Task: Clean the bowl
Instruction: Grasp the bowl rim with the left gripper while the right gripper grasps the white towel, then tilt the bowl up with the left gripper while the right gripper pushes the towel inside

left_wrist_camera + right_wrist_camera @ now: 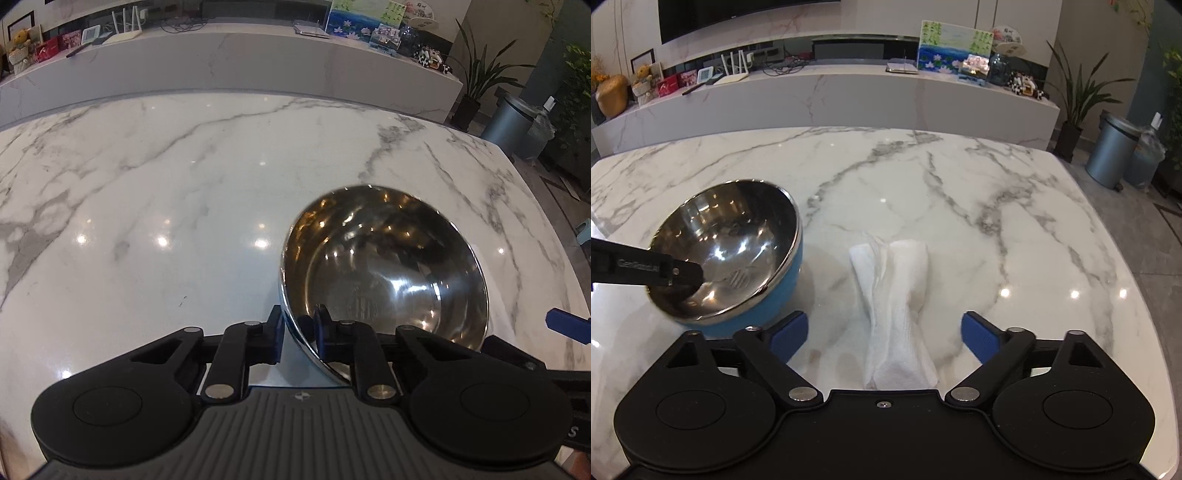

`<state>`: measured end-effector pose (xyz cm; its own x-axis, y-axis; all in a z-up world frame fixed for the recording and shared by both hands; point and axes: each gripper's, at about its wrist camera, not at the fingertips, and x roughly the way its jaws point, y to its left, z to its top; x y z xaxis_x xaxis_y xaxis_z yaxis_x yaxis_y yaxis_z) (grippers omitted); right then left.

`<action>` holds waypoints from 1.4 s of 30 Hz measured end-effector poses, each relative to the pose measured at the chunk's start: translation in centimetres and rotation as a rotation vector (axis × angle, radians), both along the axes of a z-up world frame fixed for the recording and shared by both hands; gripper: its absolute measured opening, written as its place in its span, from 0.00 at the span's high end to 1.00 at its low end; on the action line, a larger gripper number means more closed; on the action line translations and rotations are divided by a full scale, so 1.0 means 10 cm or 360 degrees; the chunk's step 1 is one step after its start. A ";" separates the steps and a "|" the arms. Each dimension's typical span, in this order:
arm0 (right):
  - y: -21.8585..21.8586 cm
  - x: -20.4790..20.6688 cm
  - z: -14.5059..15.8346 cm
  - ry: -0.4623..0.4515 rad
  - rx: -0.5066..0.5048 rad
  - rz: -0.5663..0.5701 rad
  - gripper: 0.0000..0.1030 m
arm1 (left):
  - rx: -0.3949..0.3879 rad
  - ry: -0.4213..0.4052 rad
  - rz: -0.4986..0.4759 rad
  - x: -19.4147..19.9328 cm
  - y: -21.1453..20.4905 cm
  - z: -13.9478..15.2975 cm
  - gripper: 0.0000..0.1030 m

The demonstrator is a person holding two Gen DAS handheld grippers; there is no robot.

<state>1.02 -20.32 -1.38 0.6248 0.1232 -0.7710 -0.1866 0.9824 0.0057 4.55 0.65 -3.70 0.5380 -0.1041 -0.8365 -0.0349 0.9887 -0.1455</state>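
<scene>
A steel bowl (384, 269) with a blue outside (768, 295) is tilted on the marble table (147, 184). My left gripper (299, 332) is shut on the bowl's near rim, one finger outside and one inside. In the right wrist view the left gripper's finger (646, 271) reaches into the bowl from the left. A folded white cloth (894, 306) lies on the table to the right of the bowl. My right gripper (884, 334) is open, its blue pads (788, 332) on either side of the cloth's near end, just above it.
The marble table (997, 221) spreads wide around the bowl and cloth. Behind it runs a long marble shelf (831, 99) with small items. A grey bin (1112, 151) and potted plants (1075, 99) stand on the floor at right.
</scene>
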 end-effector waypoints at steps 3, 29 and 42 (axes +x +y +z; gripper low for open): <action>-0.02 0.03 -0.04 0.0015 0.0019 0.0001 0.27 | 0.0032 -0.0010 -0.0009 -0.03 -0.01 0.01 0.86; -0.10 0.14 -0.17 0.0088 0.0094 0.0004 0.86 | 0.0342 -0.0154 -0.0139 -0.29 -0.11 0.10 0.87; 0.12 -0.12 0.08 -0.0019 0.0171 0.0248 0.86 | 0.0453 -0.0200 -0.0171 -0.34 -0.21 0.11 0.87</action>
